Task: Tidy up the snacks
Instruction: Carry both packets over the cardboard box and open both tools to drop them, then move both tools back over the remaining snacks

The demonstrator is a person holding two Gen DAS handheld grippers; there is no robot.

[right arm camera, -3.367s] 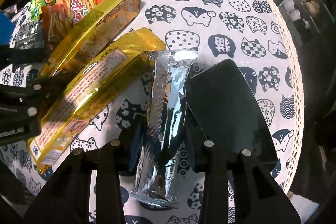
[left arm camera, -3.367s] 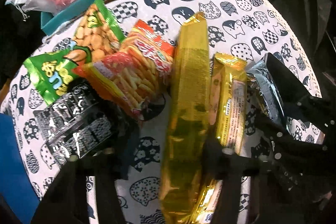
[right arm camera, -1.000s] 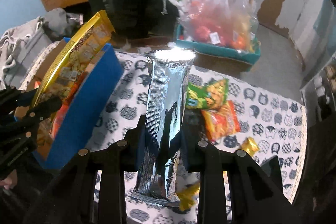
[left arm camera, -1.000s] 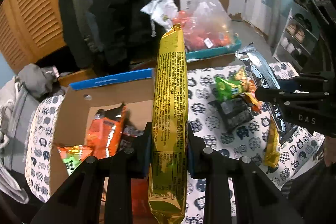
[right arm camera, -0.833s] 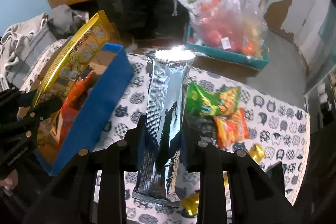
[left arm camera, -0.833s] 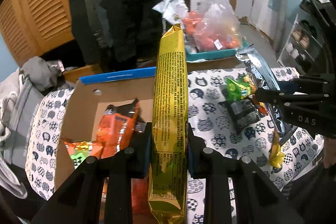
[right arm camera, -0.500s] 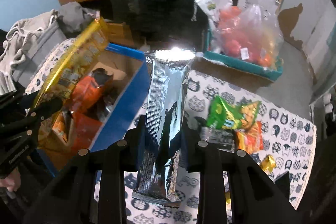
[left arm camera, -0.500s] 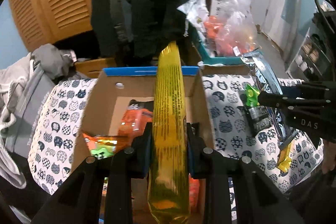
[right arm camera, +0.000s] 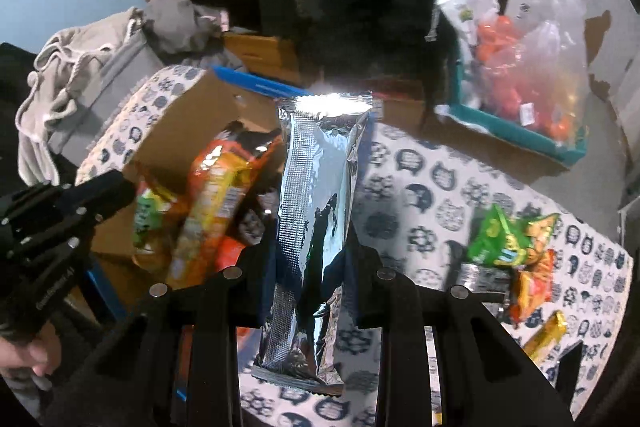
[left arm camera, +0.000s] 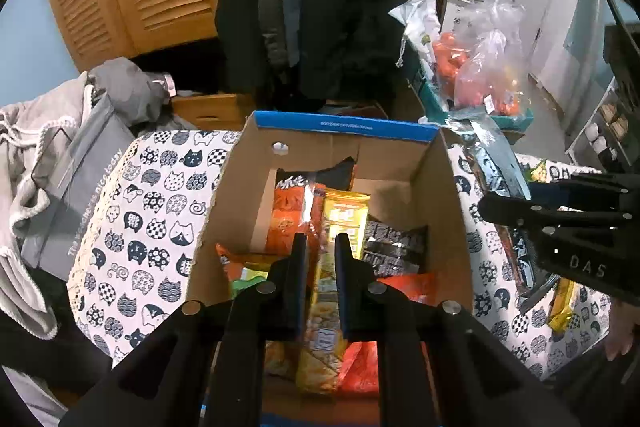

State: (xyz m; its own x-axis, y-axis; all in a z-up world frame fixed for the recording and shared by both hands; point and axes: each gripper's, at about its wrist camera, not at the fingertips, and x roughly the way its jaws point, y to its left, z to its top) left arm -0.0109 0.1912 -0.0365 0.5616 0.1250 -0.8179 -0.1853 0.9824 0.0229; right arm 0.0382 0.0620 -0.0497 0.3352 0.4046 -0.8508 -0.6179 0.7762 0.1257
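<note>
1. Over the open cardboard box (left arm camera: 412,163), the left claw (left arm camera: 320,247) is clamped on a long yellow snack pack (left arm camera: 334,267), whose far end dips down among the packets already lying inside.
2. Inside the box, an orange packet (left arm camera: 290,219) lies just left of the yellow pack, dark packets (left arm camera: 394,251) lie to its right, and a green and orange one (left arm camera: 244,267) sits at the near left.
3. Off to the right of the box, the right claw (right arm camera: 310,259) is clamped on a silver foil pack (right arm camera: 316,223), which is held upright above the worktop (right arm camera: 420,195) near the box's right wall.
4. On the worktop's cat-print cloth, further right, lie a green snack bag (right arm camera: 504,239), an orange-red bag (right arm camera: 534,287) touching it, and a small gold pack (right arm camera: 546,337) near the edge.
5. Beyond the worktop stands a teal bin (right arm camera: 516,135) holding clear plastic bags (right arm camera: 532,75) of orange items.
6. Left of the box, grey clothing (left arm camera: 60,131) is heaped.
</note>
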